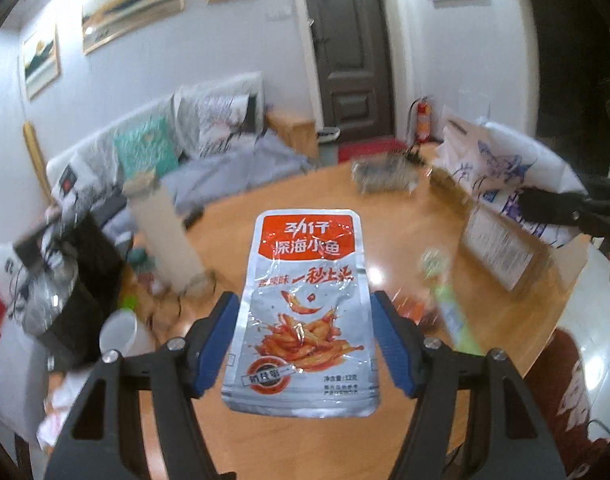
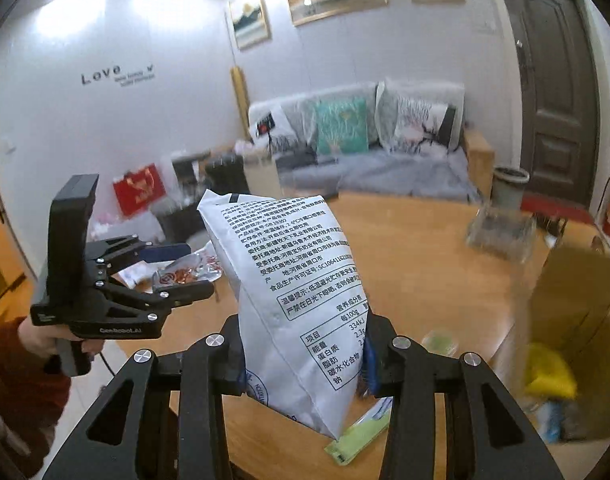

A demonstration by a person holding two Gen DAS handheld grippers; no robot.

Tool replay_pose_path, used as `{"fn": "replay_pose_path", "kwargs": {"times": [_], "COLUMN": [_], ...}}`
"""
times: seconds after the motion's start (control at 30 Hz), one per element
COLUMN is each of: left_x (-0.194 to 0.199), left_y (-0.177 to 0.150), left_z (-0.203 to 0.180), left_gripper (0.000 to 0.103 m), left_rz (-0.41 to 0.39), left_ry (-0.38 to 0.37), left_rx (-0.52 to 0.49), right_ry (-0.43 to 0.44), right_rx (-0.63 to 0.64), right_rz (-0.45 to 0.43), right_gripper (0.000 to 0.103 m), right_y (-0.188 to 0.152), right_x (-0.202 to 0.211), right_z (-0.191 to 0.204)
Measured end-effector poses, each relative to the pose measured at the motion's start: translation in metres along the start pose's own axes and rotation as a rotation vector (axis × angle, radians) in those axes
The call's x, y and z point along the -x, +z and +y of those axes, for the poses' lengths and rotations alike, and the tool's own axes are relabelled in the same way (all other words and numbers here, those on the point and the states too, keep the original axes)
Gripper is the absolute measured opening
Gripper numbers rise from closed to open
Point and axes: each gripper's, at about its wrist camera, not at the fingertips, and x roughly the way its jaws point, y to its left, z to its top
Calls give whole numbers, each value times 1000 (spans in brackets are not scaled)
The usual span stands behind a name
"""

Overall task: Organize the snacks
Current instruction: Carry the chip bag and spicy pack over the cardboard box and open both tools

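A silver and red fish snack packet point(image 1: 305, 300) stands upright between the blue pads of my left gripper point(image 1: 305, 332), which is shut on its sides, above the wooden table point(image 1: 385, 232). My right gripper point(image 2: 305, 360) is shut on the lower part of a white printed bag point(image 2: 297, 280), held tilted over the table point(image 2: 425, 280). From the right wrist view, the left gripper point(image 2: 197, 270) shows at the left with the silver packet point(image 2: 185, 276) in it, held by a hand point(image 2: 45, 336) in a red sleeve. The white bag point(image 1: 505, 168) also shows at the right of the left wrist view.
An open cardboard box point(image 2: 577, 300) stands at the table's right, with a yellow packet point(image 2: 549, 372) inside. A green packet point(image 2: 357, 436) lies on the table under the white bag. A wire basket point(image 2: 501, 232) sits at the far side. Sofa, bags and clutter lie beyond.
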Motion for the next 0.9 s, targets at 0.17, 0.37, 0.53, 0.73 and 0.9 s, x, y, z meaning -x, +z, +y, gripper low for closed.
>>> {"fn": "replay_pose_path", "kwargs": {"times": [0.17, 0.37, 0.53, 0.73, 0.9], "left_x": [23, 28, 5, -40, -76], "left_y": [52, 108, 135, 150, 159], "left_z": [-34, -95, -145, -207, -241], "left_gripper": [64, 64, 64, 64, 65], "left_rz": [-106, -167, -142, -31, 40], "left_ry": [-78, -253, -367, -456, -466], "left_rx": [-63, -129, -176, -232, -268], "right_ry": [-74, -235, -323, -363, -370], "right_rx": [0, -41, -104, -127, -126], "right_rz": [-22, 4, 62, 160, 210], "right_gripper": [37, 37, 37, 37, 38], "right_y": [22, 17, -8, -34, -48], "right_x": [41, 71, 86, 72, 57], "right_z": [-29, -84, -138, -183, -203]}}
